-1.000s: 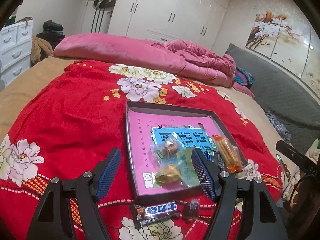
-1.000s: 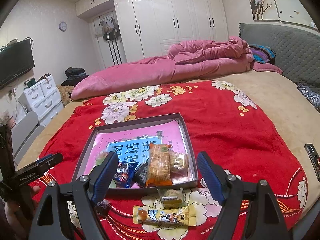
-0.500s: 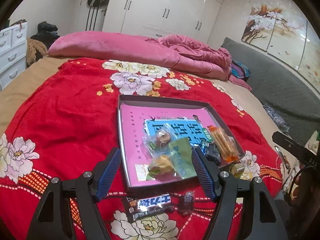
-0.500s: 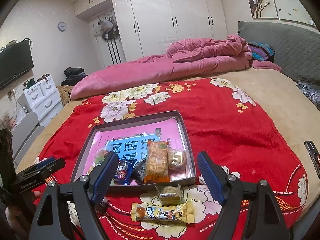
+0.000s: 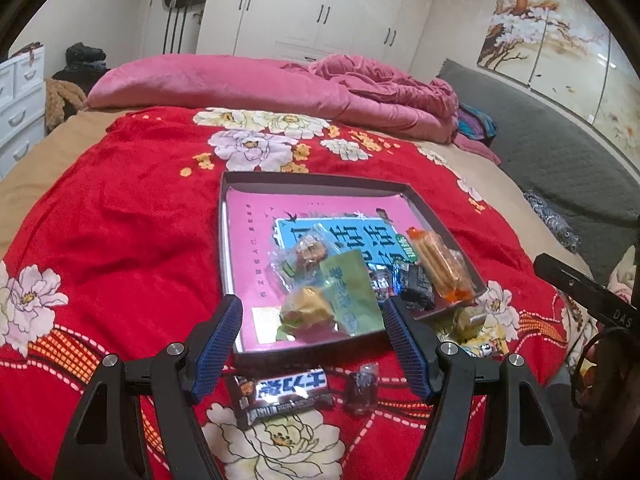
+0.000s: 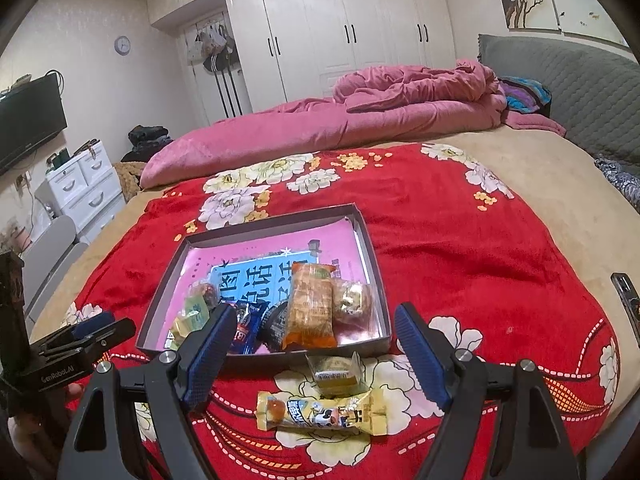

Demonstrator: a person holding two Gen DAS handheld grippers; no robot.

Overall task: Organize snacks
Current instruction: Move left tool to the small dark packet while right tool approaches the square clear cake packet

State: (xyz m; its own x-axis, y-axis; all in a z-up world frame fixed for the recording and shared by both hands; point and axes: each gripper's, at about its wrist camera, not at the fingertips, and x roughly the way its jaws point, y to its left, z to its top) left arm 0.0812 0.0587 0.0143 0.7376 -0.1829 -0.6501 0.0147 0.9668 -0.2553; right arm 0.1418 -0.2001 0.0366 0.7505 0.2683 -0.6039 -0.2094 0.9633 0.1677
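Note:
A shallow grey box [image 5: 320, 182] [image 6: 381, 292] with a pink lining sits on the red floral blanket and holds several wrapped snacks, among them an orange cracker pack [image 5: 440, 266] [image 6: 310, 306]. In front of the box lie a dark chocolate bar [image 5: 282, 394], a small dark candy [image 5: 362, 386], a yellow bar [image 6: 322, 414] and a small yellow-green pack [image 6: 334, 372]. My left gripper [image 5: 312, 346] is open and empty above the chocolate bar. My right gripper [image 6: 314, 354] is open and empty above the yellow snacks.
A pink duvet [image 5: 256, 84] lies bunched at the head of the bed. White drawers [image 6: 86, 184] and a TV [image 6: 28, 120] stand to the left, a grey headboard [image 5: 560, 152] to the right. A dark object [image 6: 626, 292] lies at the blanket's right edge.
Both grippers have drifted a little back and lower over the near edge of the box. The chocolate bar and the loose yellow snacks show more fully. Both stay open.

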